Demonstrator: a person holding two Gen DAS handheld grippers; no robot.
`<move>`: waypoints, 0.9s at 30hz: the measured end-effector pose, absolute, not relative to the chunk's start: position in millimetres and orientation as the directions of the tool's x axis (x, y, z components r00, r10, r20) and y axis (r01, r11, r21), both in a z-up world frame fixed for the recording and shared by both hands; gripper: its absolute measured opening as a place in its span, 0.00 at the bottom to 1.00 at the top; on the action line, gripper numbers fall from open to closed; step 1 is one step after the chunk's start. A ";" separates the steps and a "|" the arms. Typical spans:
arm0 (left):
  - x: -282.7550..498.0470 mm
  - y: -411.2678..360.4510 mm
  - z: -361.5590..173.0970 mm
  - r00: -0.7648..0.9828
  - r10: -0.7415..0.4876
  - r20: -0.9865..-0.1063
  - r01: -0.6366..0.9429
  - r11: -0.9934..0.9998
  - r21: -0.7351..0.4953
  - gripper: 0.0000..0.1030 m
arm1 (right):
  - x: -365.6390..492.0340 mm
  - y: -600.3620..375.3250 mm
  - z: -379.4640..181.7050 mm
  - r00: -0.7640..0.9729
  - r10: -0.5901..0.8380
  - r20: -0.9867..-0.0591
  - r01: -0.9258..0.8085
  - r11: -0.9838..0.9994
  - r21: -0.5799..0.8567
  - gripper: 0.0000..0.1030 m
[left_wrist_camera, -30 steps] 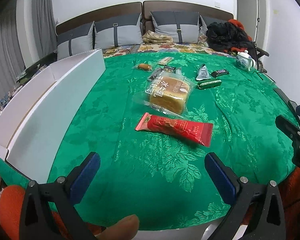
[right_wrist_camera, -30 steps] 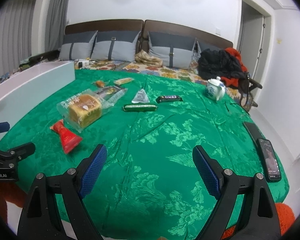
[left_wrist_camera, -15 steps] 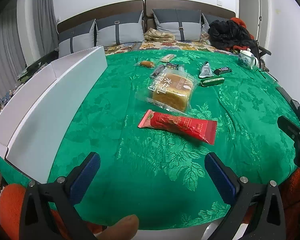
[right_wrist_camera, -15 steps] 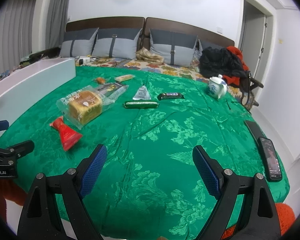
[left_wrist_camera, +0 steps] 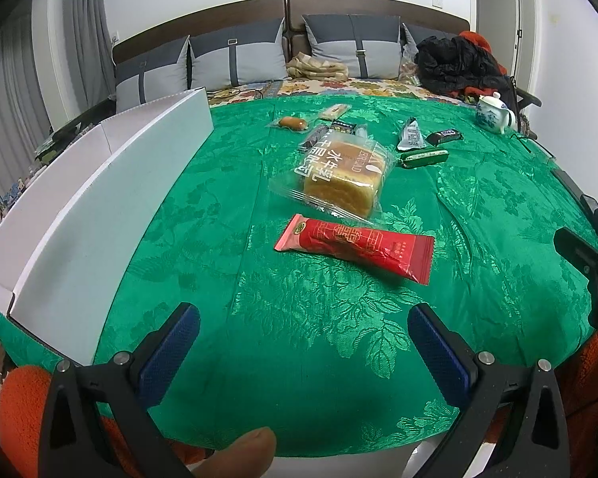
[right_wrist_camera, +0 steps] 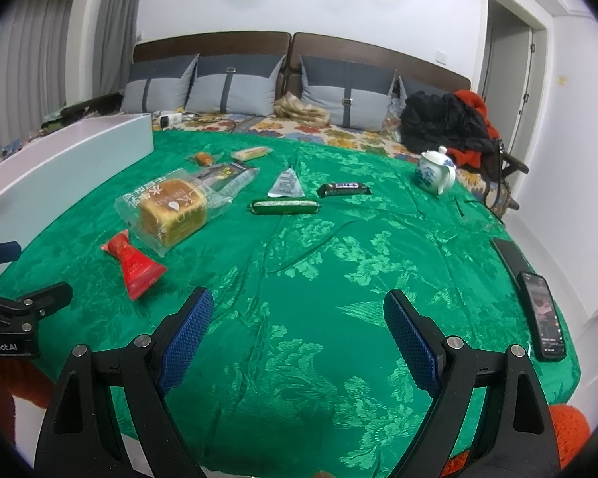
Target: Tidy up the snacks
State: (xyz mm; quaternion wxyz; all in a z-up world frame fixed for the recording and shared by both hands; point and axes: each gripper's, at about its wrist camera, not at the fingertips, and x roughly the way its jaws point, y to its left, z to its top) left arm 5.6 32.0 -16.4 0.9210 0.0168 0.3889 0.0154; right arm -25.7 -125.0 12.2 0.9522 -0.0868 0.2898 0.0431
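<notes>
Both your tongs are spread, holding nothing. Left gripper [left_wrist_camera: 303, 342]: red snack packet [left_wrist_camera: 355, 247] lies just ahead, slightly right, its long axis crosswise to your fingers. Right gripper [right_wrist_camera: 298, 336]: same packet far off to its left. Left is nearer. White box [left_wrist_camera: 99, 215] sits to your left.

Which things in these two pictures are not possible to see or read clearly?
- White box: its inside is hidden by its own near wall in both views.
- Small snacks at the far side: too small to read in the left view.
- Phone: the screen content is blurred near the right view's edge.
- Right gripper: cut off by the left view's edge.
</notes>
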 end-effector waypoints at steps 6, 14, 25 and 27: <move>5.7 31.9 -16.7 0.697 0.041 -0.716 -0.016 0.999 0.043 1.00 | -25.4 -124.9 12.1 0.828 0.032 -0.560 -0.132 0.981 -0.140 0.87; 5.8 31.9 -16.5 0.697 0.042 -0.716 -0.016 0.999 0.042 1.00 | -25.0 -124.1 11.7 0.828 0.032 -0.559 -0.133 0.981 -0.139 0.87; 5.7 30.5 -17.9 0.698 0.039 -0.715 -0.016 0.999 0.040 1.00 | -25.4 -119.8 10.4 0.827 0.049 -0.560 -0.147 0.980 -0.132 0.87; 5.8 31.2 -17.6 0.698 0.039 -0.715 -0.016 0.999 0.039 1.00 | -25.5 -120.3 10.5 0.827 0.050 -0.561 -0.148 0.980 -0.131 0.87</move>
